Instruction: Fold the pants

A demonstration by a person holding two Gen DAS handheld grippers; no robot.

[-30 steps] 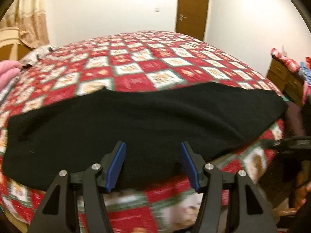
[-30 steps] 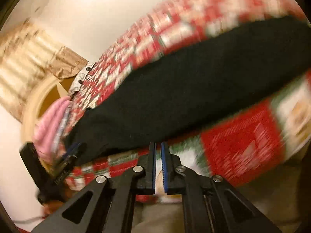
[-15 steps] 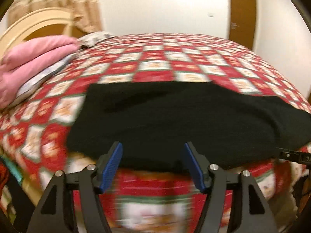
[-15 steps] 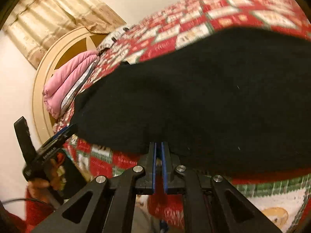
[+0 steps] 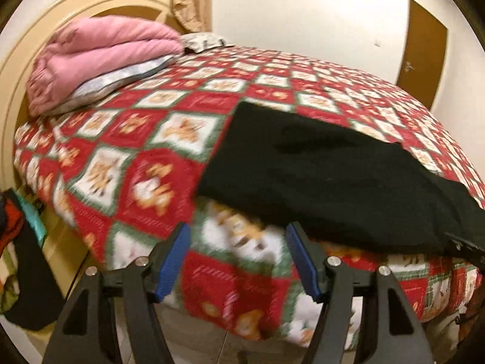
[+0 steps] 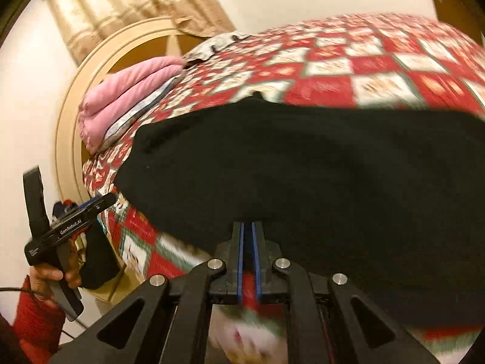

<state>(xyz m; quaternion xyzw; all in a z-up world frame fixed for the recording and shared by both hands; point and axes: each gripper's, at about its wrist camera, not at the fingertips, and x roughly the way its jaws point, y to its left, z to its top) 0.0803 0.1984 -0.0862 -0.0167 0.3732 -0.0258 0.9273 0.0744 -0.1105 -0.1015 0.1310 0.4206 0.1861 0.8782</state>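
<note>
The black pants lie flat along the near edge of a bed with a red, white and green patterned cover. They also fill the middle of the right wrist view. My left gripper is open and empty, just below and left of the pants' left end. My right gripper is shut, with its tips at the near edge of the pants; I cannot tell whether cloth is between them. The left gripper also shows in the right wrist view, held by a hand at the bed's corner.
A folded pink blanket lies on a pillow at the head of the bed, against a cream headboard. A brown door is in the far wall. Dark clothes hang at the lower left beside the bed.
Both grippers have swung left along the bed's edge toward the head end. The left gripper now sits past the pants' left end. The right gripper has stayed shut.
</note>
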